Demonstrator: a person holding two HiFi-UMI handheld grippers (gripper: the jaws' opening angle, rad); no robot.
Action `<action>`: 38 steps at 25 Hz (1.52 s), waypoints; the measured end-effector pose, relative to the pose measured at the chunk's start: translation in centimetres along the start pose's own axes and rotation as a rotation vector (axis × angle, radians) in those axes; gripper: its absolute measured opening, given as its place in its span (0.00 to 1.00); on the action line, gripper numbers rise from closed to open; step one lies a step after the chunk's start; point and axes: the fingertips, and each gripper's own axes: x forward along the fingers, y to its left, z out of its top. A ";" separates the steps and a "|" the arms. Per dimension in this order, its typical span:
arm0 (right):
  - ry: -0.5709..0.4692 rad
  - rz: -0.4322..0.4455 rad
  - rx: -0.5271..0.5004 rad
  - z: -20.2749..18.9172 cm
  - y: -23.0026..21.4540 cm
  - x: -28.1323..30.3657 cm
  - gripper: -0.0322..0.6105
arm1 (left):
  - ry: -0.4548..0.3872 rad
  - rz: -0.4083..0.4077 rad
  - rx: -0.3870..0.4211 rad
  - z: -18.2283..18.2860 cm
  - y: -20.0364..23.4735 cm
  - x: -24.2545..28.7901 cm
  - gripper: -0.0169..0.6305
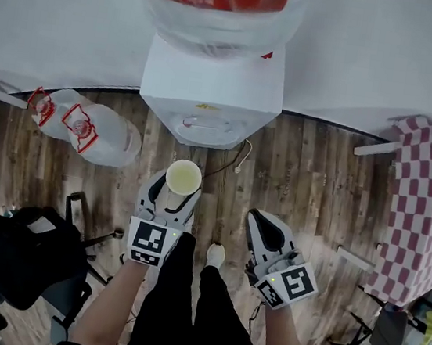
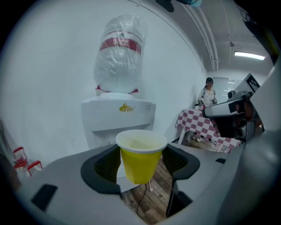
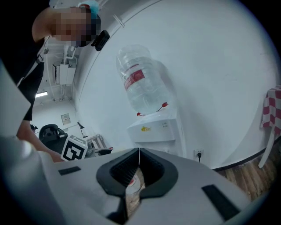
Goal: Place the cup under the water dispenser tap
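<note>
1. A yellow cup is held upright, clamped between the jaws of the left tool.
2. The water dispenser stands straight ahead of the cup, near but apart.
3. The right tool is seen shut and empty, farther back.
4. Bare wooden floor lies between; spare bottles lie left.

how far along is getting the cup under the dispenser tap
Done: the yellow cup is picked up, gripped upright by the left gripper. In hand: it hangs above the wood floor, short of the water dispenser. Left: bring it into the dispenser's recess and release.
</note>
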 end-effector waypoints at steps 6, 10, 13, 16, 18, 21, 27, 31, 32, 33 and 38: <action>0.039 0.000 -0.019 -4.1 -1.3 4.4 0.08 | 0.021 0.006 -0.021 -5.1 2.7 5.2 0.50; 0.049 0.021 -0.011 -6.6 -1.6 7.2 0.08 | 0.038 0.023 -0.026 -8.4 4.5 8.5 0.50; 0.058 0.042 -0.014 -8.2 -1.9 8.6 0.08 | 0.041 0.033 -0.020 -10.3 5.5 10.7 0.50; 0.059 0.045 -0.017 -9.5 -2.5 9.5 0.08 | 0.034 0.029 -0.013 -11.7 6.5 12.8 0.50; 0.061 0.050 -0.018 -10.5 -2.8 10.1 0.08 | 0.027 0.037 0.000 -12.5 7.5 14.1 0.50; 0.084 0.053 -0.022 -12.5 -3.5 10.5 0.08 | 0.009 0.048 0.019 -13.3 8.4 15.8 0.50; 0.092 0.045 -0.026 -15.1 -4.6 11.4 0.08 | -0.033 0.074 0.041 -14.3 10.5 18.4 0.50; 0.089 0.039 -0.035 -16.0 -5.2 11.6 0.08 | -0.063 0.079 0.046 -14.2 10.9 19.5 0.50; 0.088 0.036 -0.036 -16.2 -5.3 11.6 0.08 | -0.070 0.079 0.045 -14.3 10.9 19.7 0.50; 0.088 0.033 -0.037 -16.3 -5.4 11.5 0.08 | -0.078 0.082 0.043 -14.3 10.9 19.8 0.50; 0.092 0.027 -0.042 -17.0 -5.8 11.4 0.08 | -0.141 0.111 0.019 -14.6 11.5 20.5 0.50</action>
